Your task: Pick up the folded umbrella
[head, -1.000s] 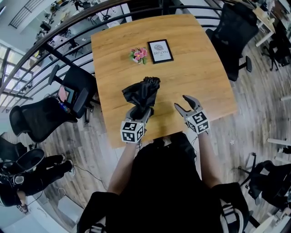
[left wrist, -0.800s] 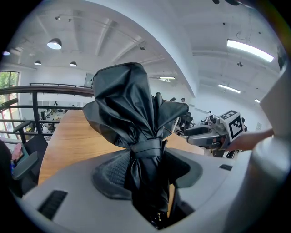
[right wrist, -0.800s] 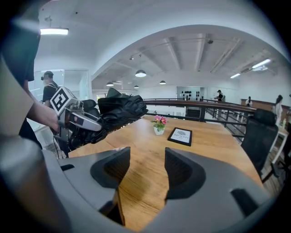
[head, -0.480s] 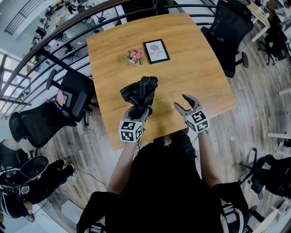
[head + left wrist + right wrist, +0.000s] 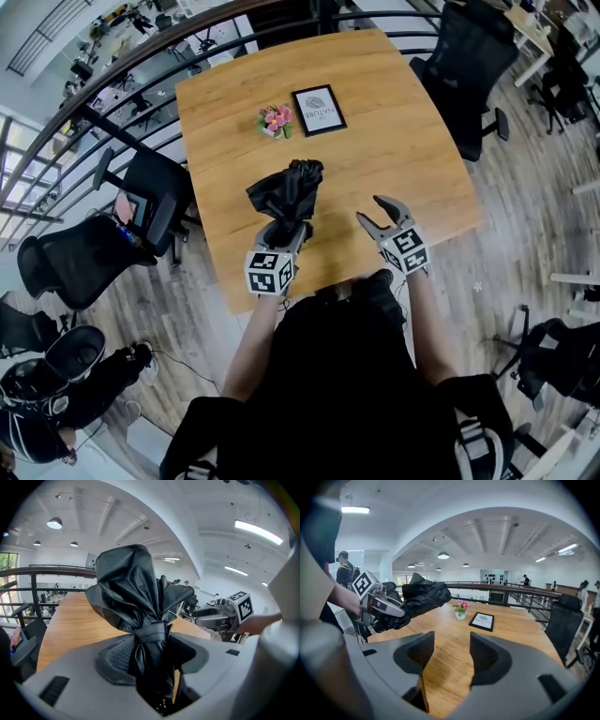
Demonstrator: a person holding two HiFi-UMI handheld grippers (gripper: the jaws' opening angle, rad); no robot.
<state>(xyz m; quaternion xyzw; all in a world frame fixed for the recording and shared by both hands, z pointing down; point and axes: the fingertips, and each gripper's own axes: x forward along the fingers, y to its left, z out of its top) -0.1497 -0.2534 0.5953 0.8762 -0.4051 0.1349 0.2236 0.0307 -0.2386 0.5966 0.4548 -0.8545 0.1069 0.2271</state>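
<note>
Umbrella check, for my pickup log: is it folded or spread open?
Folded: the umbrella is bunched, its black fabric cinched by a strap, clamped in the left tool.

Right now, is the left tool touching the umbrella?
Touching. The left gripper view shows the left tool closed on the folded umbrella, its jaws pressing the black fabric from both sides.

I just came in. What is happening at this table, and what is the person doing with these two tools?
A person holds a two-jaw gripper in each hand over a wooden table. The left gripper has its jaws closed on the folded black umbrella, just below its strap, and holds it up off the table. The right gripper is beside it, empty, with its jaws apart. A small pot of pink flowers and a framed card stand further back.
</note>
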